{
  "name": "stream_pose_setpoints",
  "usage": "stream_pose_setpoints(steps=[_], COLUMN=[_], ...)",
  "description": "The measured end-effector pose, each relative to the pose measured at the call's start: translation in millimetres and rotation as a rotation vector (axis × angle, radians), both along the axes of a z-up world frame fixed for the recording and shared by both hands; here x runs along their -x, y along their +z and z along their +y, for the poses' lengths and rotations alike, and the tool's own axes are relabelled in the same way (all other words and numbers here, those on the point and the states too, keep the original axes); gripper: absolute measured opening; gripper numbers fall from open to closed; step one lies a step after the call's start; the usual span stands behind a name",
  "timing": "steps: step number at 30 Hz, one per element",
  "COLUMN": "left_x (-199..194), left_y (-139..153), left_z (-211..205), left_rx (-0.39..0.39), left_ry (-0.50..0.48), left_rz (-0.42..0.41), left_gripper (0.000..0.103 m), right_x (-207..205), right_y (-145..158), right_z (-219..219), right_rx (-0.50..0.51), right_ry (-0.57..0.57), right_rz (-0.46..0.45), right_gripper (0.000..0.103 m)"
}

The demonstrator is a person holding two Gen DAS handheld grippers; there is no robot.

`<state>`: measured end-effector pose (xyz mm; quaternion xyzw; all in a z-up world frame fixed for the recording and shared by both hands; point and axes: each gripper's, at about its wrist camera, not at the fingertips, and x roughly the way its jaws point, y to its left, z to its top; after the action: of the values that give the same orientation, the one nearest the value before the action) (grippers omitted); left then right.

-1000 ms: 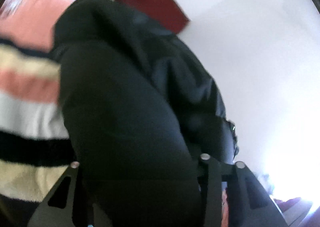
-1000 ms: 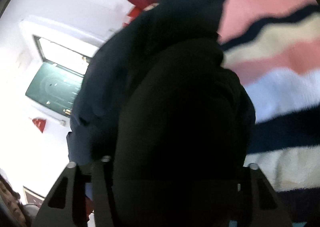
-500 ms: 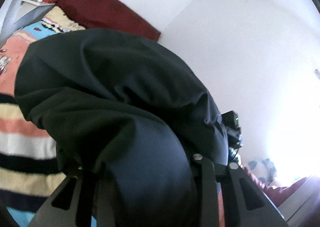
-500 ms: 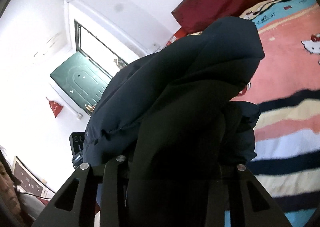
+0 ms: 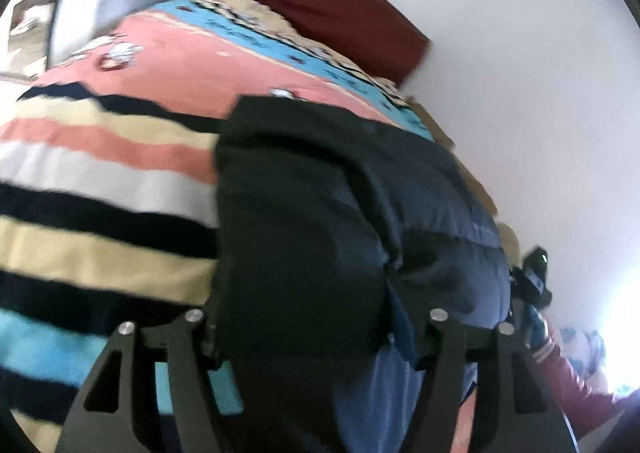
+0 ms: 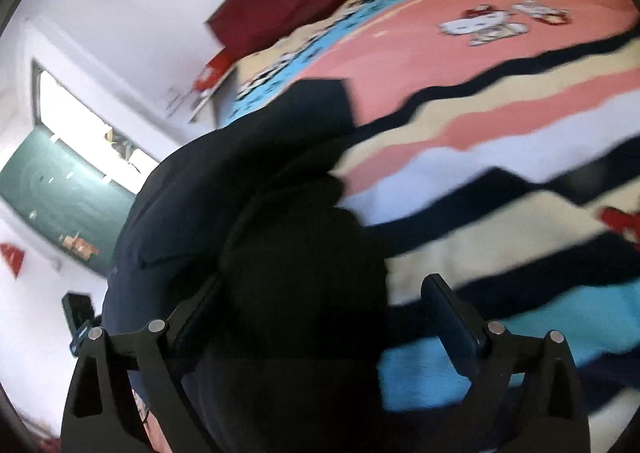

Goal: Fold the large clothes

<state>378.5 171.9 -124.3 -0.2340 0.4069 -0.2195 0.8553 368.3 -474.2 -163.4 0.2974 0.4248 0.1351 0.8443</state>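
Dark jacket runs lengthwise toward the red headboard; left jaws clamp it; right jaws wide.

A big bed holds everything. A striped blanket with pink, cream, white, black and blue bands covers it. A dark puffy jacket lies on the blanket. A dark red headboard stands at the far edge.

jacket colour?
Dark navy, near black, on the puffy jacket. Left wrist view shows it best.
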Motion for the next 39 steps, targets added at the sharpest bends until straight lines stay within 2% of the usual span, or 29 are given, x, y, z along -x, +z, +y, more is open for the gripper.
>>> stream_pose_setpoints(steps=[1,4,7,9,12,16,22,27,32,34,39], left_x=[-10,-5,13,28,62,67,20,-28,-33,-27,-2], left_y=[5,20,39,52,73,88,78,49,26,22,24], left_z=[7,19,29,27,8,-32,-109,-153,-134,-125,-118], left_rx=[0.004,-0.051,-0.101,-0.171,-0.23,-0.245,-0.259,-0.368,-0.319,-0.333,-0.413], left_ry=[0.019,0.094,0.167,0.214,0.232,0.196,0.157,0.194,0.217,0.235,0.3], left_rz=[0.006,-0.016,-0.046,-0.067,-0.121,-0.172,-0.176,-0.153,-0.11,-0.105,-0.114], left_gripper=[0.061,0.061,0.061,0.061,0.061,0.061,0.061,0.061,0.061,0.061,0.061], right_x=[4,12,22,34,50,49,15,-21,-28,-21,1], right_y=[2,16,32,51,70,81,86,74,47,36,25], right_z=[-8,-18,-17,2,32,75,143,170,138,114,81], right_rx=[0.014,0.06,0.11,0.16,0.23,0.303,0.369,0.425,0.376,0.342,0.424], right_ry=[-0.017,-0.029,-0.013,0.012,0.057,0.122,0.149,0.15,0.137,0.114,0.076], right_rz=[0.002,-0.009,-0.042,-0.07,-0.105,-0.151,-0.225,-0.242,-0.204,-0.185,-0.15], right_gripper=[0.096,0.096,0.096,0.096,0.096,0.096,0.1,0.102,0.102,0.102,0.102])
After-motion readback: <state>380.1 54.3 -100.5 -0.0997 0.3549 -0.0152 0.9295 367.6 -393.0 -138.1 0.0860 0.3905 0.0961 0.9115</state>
